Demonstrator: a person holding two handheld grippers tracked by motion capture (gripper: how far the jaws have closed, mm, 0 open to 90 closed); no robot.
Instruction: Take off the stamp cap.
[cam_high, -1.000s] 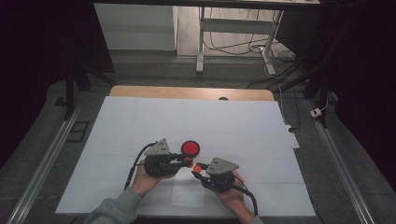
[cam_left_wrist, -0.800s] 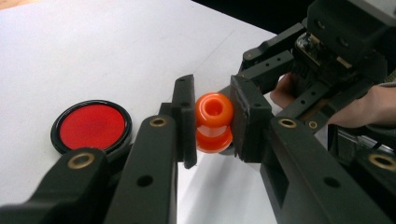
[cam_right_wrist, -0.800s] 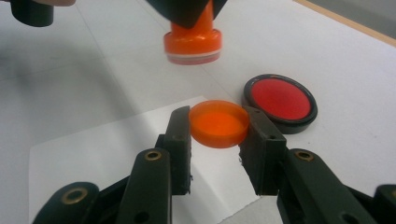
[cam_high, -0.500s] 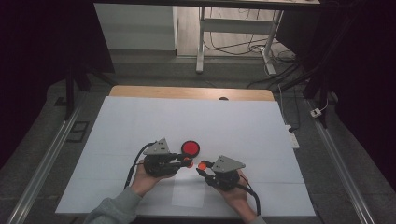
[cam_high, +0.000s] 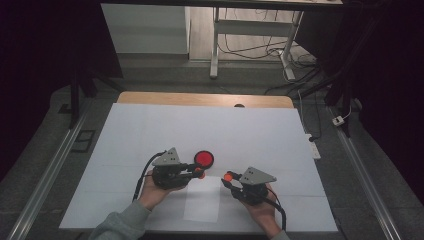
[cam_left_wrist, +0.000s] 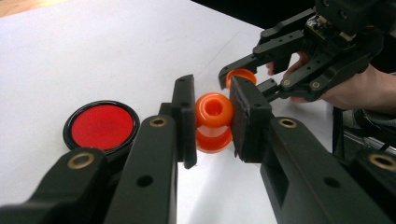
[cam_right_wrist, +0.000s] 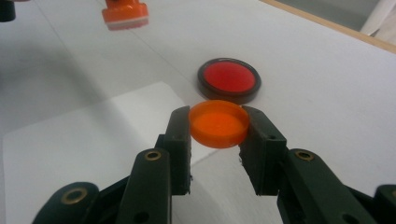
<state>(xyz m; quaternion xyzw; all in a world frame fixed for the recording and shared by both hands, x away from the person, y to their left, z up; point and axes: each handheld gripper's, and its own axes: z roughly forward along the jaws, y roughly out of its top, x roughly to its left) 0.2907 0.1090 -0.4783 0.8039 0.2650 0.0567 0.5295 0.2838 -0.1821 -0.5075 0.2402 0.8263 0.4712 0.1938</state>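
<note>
The left tool is clamped shut on an orange stamp body, holding it just above the white worktop beside a red ink pad in its black case. The right tool grips a flat orange cap between its jaws, held apart from the stamp body and off to the right of it in the high view. A sheet of white paper lies between the two hands.

A lab or workshop — white-covered table, metal rails, loose cables on the floor.
</note>
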